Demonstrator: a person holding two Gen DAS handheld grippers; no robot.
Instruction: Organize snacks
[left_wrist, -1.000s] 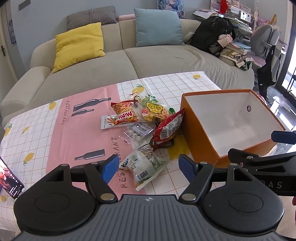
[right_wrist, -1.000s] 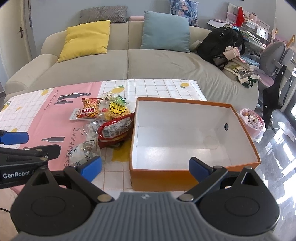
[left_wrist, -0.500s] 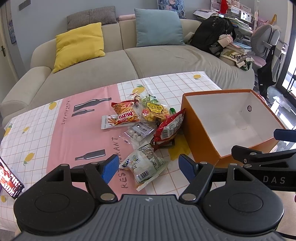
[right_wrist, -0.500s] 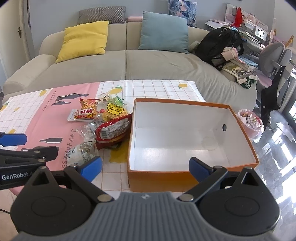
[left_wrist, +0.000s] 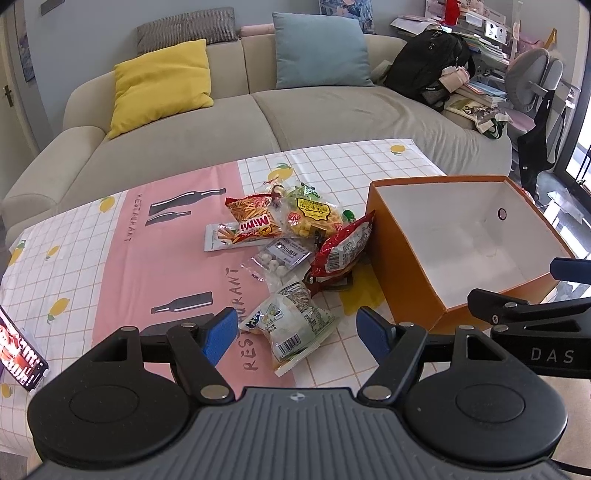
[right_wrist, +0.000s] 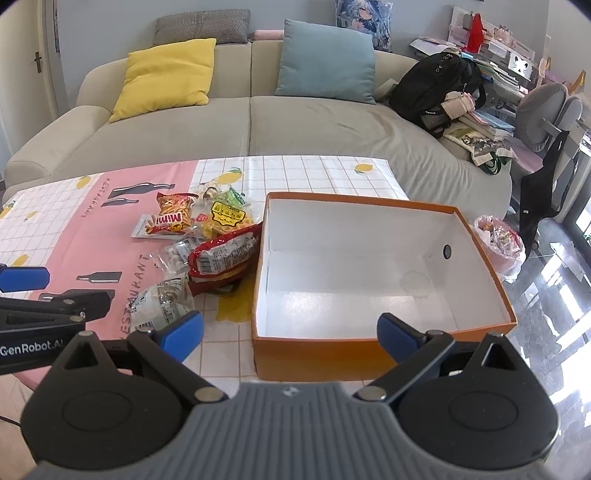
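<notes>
"Mimi" on snack bag, "RESTAURANT" on tablecloth, "GenRobot" on left tongs

- Bright daylight comes from the right — glare streaks the glossy floor and whitens the window.
- Shadows on the tablecloth are soft and short.
- Both views are sharp, without motion blur.
- Fisheye bending curves the sofa; corners vignette black.
</notes>
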